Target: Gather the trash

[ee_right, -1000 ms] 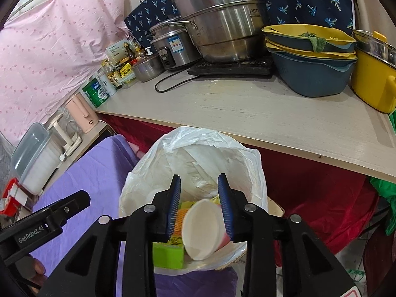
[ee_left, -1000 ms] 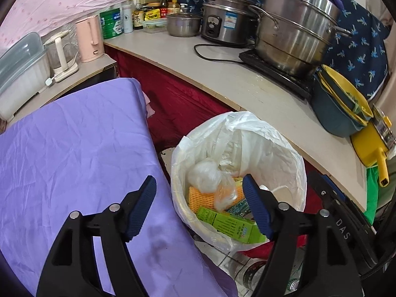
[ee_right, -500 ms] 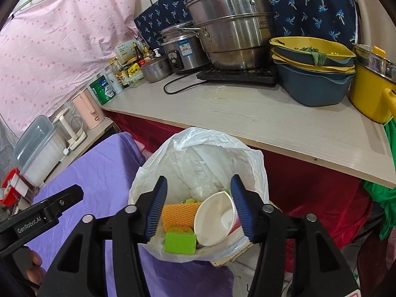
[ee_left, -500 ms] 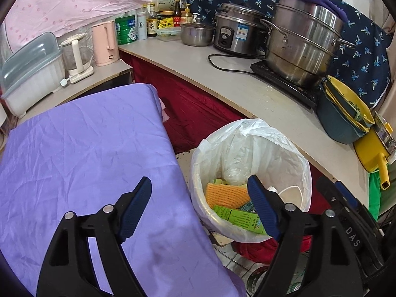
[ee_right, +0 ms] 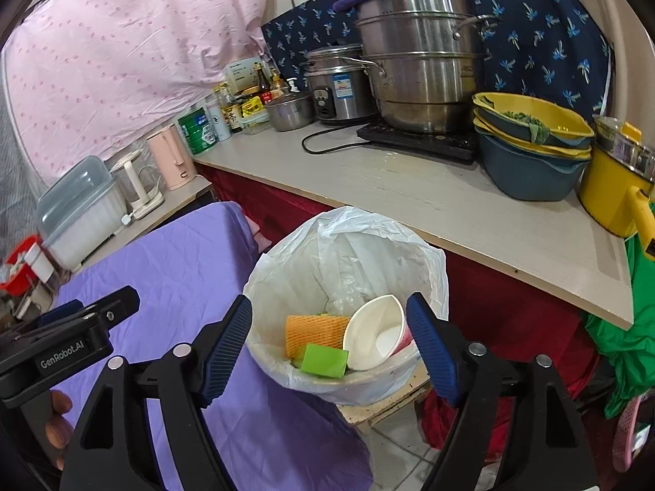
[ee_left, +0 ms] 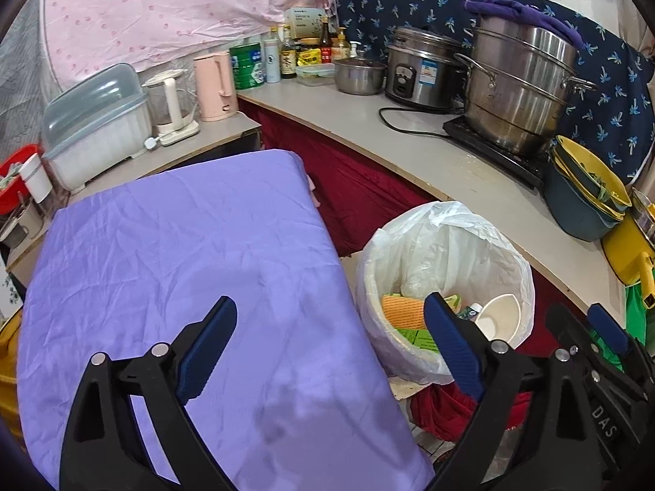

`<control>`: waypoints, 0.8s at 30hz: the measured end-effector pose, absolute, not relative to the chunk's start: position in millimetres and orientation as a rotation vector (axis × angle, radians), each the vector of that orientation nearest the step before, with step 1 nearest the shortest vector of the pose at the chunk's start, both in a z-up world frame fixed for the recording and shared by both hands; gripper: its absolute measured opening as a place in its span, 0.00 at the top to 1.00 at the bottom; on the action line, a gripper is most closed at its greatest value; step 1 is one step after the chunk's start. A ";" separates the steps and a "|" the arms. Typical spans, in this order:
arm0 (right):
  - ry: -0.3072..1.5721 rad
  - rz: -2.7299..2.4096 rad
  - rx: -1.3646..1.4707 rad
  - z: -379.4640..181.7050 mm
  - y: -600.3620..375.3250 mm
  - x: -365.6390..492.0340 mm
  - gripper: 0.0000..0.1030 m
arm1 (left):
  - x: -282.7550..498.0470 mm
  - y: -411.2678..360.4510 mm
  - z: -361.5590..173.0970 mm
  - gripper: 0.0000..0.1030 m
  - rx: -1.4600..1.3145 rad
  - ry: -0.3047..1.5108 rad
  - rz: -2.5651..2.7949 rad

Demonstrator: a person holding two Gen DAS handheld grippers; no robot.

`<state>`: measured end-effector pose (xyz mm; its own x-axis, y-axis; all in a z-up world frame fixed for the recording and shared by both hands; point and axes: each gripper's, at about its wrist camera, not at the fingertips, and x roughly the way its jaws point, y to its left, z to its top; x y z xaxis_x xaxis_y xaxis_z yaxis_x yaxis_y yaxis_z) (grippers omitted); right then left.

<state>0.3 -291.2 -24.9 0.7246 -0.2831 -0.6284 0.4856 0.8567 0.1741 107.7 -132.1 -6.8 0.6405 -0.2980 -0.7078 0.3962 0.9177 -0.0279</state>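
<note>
Right gripper (ee_right: 329, 345): jaws opening, nothing between the pads, hanging over the bin (ee_right: 286, 364). Left gripper (ee_left: 329, 345): jaws opening too, empty, over the purple cloth's (ee_left: 184, 245) edge nearest the bin; its body reads "GenRobot.AI" in the right wrist view, other gripper's shows "DAS". Trash sits in the white-bagged bin: paper cup (ee_right: 376, 333) on its side, orange sponge (ee_right: 315, 333), green box (ee_right: 325, 361) with print too small to read. Beyond, on the counter (ee_right: 430, 200): steamer pot (ee_right: 421, 65), rice cooker (ee_right: 337, 88) with unreadable blue label, green tin (ee_right: 198, 131) at the far end.
</note>
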 end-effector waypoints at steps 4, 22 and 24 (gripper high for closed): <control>0.632 -0.438 0.297 -20.8 -277.2 -7.5 0.19 | 99.5 -120.0 -6.0 0.12 0.141 0.774 -0.367; 0.684 -0.425 0.253 -27.6 -246.6 -38.9 0.06 | 62.9 -86.1 -18.2 0.08 0.175 0.787 -0.311; 0.686 -0.427 0.260 -27.6 -247.0 -41.9 0.06 | 60.2 -84.9 -20.0 0.07 0.178 0.791 -0.310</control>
